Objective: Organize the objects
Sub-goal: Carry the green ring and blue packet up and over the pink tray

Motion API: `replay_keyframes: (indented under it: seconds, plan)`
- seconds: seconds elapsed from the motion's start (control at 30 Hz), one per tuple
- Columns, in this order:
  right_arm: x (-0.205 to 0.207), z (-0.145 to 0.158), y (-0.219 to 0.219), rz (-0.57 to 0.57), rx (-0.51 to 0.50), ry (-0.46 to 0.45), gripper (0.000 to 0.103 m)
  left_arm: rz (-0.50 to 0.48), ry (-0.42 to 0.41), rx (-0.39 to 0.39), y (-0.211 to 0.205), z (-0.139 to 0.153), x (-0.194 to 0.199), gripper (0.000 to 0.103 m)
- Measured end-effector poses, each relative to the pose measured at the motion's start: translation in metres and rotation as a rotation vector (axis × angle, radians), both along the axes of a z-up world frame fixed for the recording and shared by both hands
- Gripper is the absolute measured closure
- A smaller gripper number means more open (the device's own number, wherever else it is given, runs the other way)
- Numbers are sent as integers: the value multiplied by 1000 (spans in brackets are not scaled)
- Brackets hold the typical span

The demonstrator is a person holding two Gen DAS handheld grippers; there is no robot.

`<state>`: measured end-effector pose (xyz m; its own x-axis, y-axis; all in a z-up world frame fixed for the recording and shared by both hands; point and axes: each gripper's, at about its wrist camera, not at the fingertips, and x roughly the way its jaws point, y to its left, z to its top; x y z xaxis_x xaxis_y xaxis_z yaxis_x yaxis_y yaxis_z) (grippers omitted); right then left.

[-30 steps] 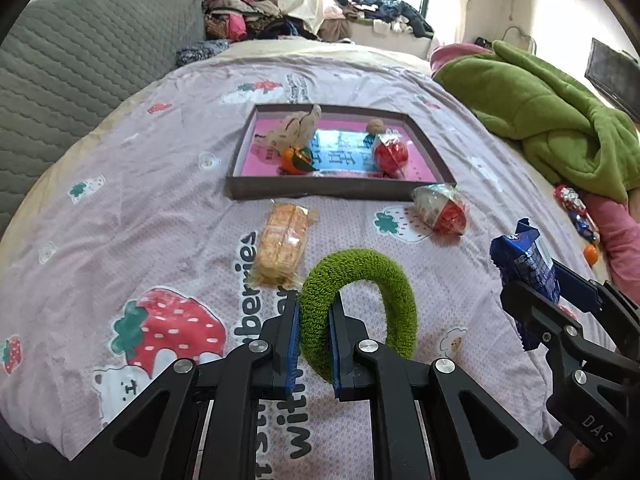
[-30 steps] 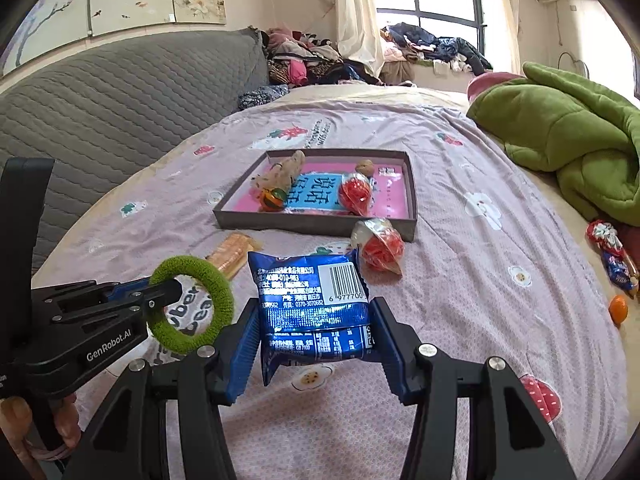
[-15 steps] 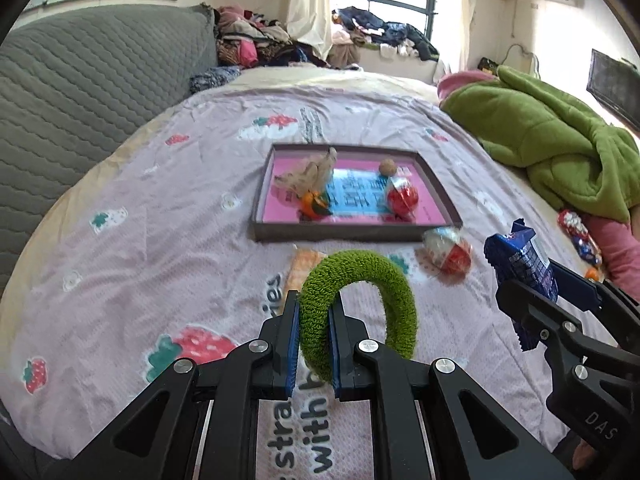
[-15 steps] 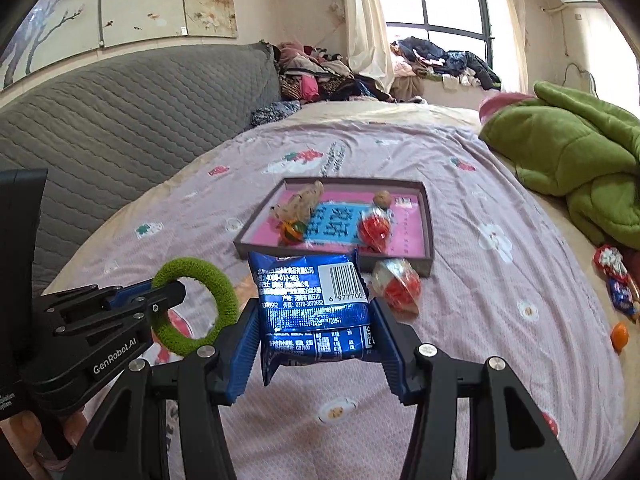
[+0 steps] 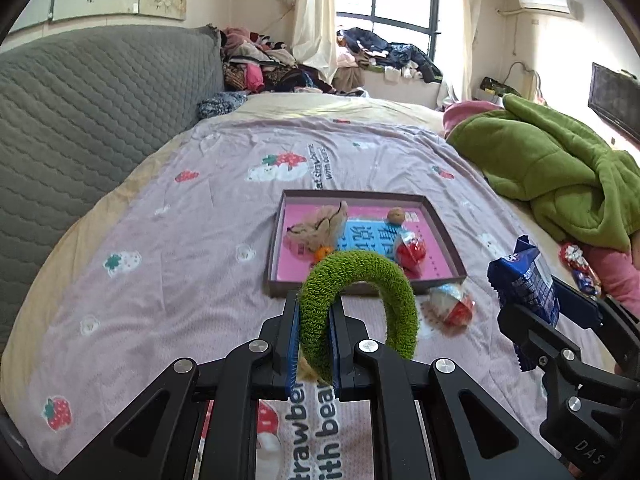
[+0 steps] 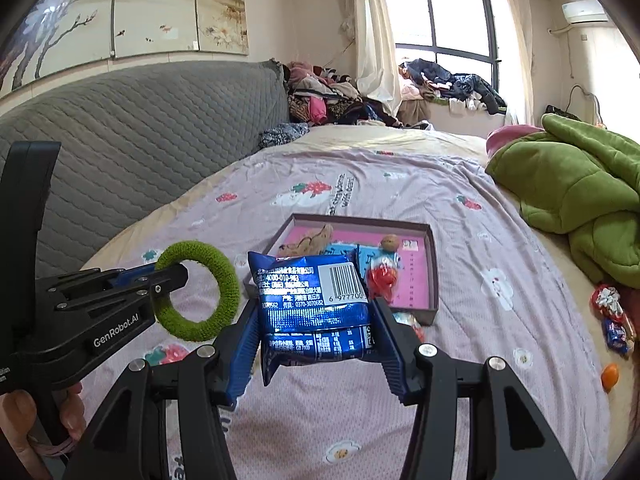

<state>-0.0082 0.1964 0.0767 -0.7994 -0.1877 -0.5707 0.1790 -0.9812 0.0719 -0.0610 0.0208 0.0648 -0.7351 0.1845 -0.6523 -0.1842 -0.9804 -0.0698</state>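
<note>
My left gripper is shut on a fuzzy green ring and holds it above the bed; the ring also shows in the right wrist view. My right gripper is shut on a blue snack packet, also seen at the right of the left wrist view. Ahead lies a dark tray with a pink floor holding a plush toy, a walnut and a red-and-white wrapped egg. Another wrapped egg lies on the sheet by the tray's near right corner.
A green blanket is heaped at the right. Small wrapped sweets and an orange ball lie at the right edge. A grey quilted headboard runs along the left. Clothes are piled at the far end.
Both grippers have risen and tilted up with their loads still held. The tray now sits farther off and lower in view, and the wrapped biscuit pack is hidden behind the left gripper.
</note>
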Motion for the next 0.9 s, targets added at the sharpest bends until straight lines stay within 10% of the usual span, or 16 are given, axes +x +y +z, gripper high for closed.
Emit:
replay_keyframes:
  seconds: [0.9]
  plan:
    - [-56, 11, 19, -48, 36, 23, 49, -27, 3, 0, 16, 7, -61, 91]
